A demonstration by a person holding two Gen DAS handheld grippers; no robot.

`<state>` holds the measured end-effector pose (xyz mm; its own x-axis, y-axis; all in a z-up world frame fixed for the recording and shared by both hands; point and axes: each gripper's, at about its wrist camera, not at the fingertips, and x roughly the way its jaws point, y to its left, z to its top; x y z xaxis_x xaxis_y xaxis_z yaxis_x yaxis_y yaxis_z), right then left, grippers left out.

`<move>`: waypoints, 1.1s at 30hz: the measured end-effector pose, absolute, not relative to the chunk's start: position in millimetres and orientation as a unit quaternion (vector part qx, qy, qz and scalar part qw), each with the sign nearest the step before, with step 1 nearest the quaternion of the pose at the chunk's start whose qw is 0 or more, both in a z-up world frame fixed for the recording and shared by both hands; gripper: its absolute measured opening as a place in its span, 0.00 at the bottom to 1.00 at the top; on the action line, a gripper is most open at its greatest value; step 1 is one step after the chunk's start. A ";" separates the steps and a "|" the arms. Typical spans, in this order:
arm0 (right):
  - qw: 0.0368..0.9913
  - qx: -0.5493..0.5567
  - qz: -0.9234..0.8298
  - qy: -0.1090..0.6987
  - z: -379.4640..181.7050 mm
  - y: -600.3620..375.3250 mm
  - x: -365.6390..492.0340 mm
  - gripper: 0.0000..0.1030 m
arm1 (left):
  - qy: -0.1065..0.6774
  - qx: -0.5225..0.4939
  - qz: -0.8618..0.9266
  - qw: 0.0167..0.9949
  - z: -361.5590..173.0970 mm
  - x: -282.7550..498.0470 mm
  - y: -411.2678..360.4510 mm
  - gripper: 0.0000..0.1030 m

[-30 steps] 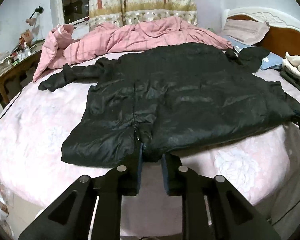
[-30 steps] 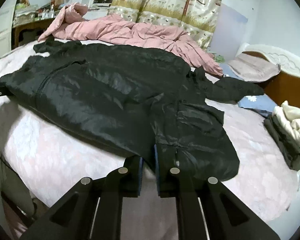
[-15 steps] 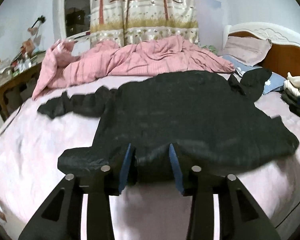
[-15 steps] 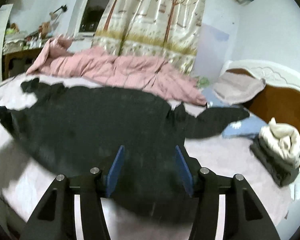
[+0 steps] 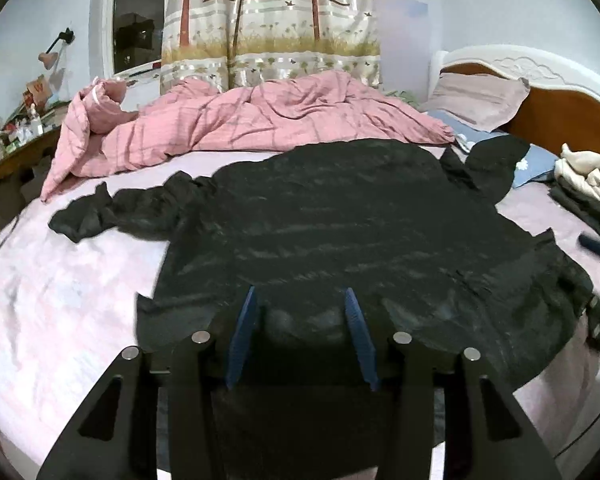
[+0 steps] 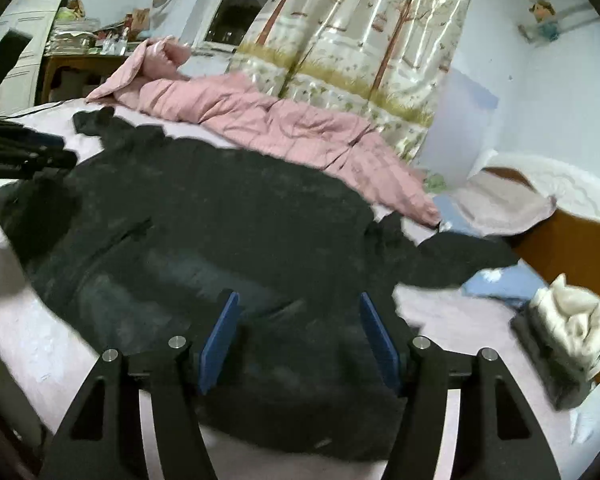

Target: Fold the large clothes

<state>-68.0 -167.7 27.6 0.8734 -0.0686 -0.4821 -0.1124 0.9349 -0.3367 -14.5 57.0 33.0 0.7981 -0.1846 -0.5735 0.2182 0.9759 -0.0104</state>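
black jacket (image 5: 340,216) lies released; both grippers' fingers (image 5: 244,328) (image 6: 220,332), clamped before, just opened.

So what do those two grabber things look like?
Both look the same. The left gripper and right gripper are black plastic frames with triangle-shaped holes and small silver round bolts. Each has two flat fingers lined with ridged blue pads.
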 end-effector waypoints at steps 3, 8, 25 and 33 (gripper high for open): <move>0.955 -0.129 0.035 0.265 21.1 -159.9 -66.9 0.63 | 0.294 0.018 -0.123 0.948 29.0 -24.5 43.7 0.44; 0.954 -0.078 0.056 0.284 14.8 -159.8 -65.1 0.63 | 0.266 0.003 -0.170 0.949 29.7 -49.6 24.5 0.44; 0.942 -0.046 0.052 0.329 -16.4 -173.6 -43.0 0.68 | 0.369 0.011 -0.208 0.906 -28.5 -33.0 -15.8 0.44; 0.938 -0.009 0.025 0.345 5.7 -199.3 -2.9 0.68 | 0.356 0.019 -0.203 0.912 -34.1 -37.2 -15.1 0.44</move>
